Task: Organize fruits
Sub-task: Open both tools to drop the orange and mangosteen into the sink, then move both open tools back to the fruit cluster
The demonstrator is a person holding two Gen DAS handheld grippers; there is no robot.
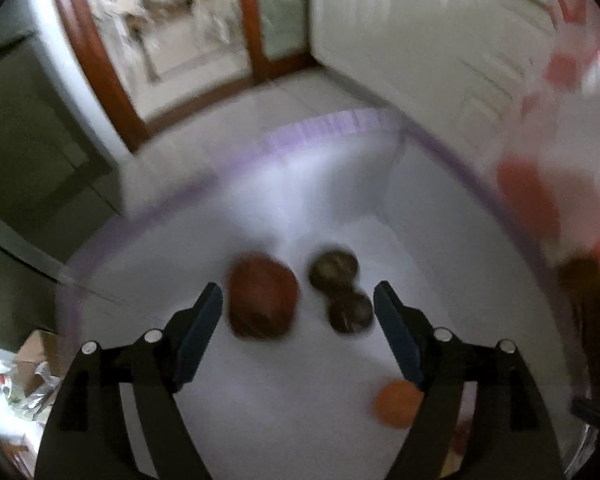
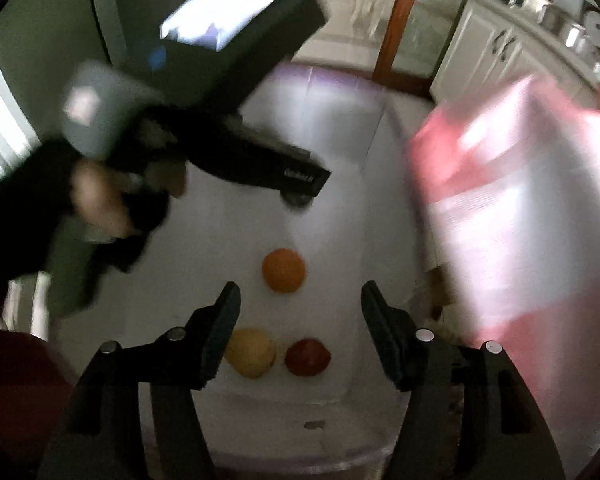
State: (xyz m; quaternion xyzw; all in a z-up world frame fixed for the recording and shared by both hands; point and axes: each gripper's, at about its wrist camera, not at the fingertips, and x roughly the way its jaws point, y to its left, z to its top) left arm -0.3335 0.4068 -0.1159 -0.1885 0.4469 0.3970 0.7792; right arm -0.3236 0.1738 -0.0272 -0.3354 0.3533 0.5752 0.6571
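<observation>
In the left wrist view my left gripper (image 1: 298, 300) is open above a white round table (image 1: 260, 400). A dark red fruit (image 1: 262, 298) and two brown kiwis (image 1: 334, 268) (image 1: 350, 312) lie between its fingers. An orange (image 1: 398, 402) lies by the right finger. In the right wrist view my right gripper (image 2: 300, 304) is open over an orange (image 2: 284, 270), a yellow fruit (image 2: 252, 352) and a red fruit (image 2: 308, 357). The left hand-held gripper body (image 2: 260, 152) shows at upper left, blurred.
A pink and white bag or cloth (image 2: 520, 220) stands at the table's right side, also in the left wrist view (image 1: 572, 140). White cabinets (image 1: 420, 40) and a wooden door frame (image 1: 100, 60) lie beyond. A cardboard box (image 1: 32, 360) sits low left.
</observation>
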